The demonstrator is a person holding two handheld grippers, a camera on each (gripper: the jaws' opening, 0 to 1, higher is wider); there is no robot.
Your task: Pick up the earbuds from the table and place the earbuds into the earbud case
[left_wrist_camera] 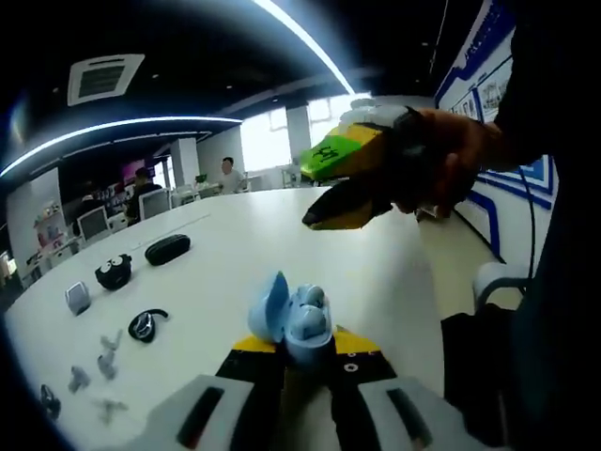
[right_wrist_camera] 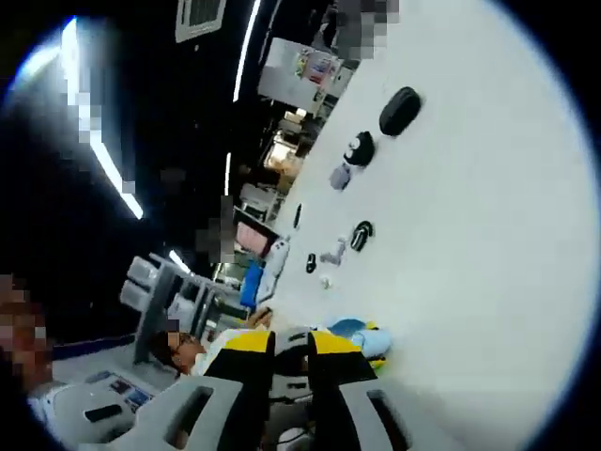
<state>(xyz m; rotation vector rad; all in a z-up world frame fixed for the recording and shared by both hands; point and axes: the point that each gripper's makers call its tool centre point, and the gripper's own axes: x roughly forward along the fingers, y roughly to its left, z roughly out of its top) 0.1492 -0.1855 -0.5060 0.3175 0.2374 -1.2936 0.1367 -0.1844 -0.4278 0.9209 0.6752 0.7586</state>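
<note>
Left gripper clamps blue case, lid open, above white table. Right gripper raised beyond, jaws closed; in its own view, nothing seen between. Earbuds near left edge; broad bare tabletop centre.

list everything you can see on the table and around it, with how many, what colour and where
earbud case: one, light blue, lid open, clamped in the left hand-held gripper
oval case: one, black, far on the white table
round case: one, black with white spots, beside the oval case
small pouch: one, grey, near the table's left edge
ear-hook earbud: one, black, mid-table
small earbuds: several, grey, scattered lower left
office chairs: a few, grey, beyond the table
people: two, seated far off
right hand-held gripper: one, yellow and black, raised above the table, jaws together, held by a hand
</note>
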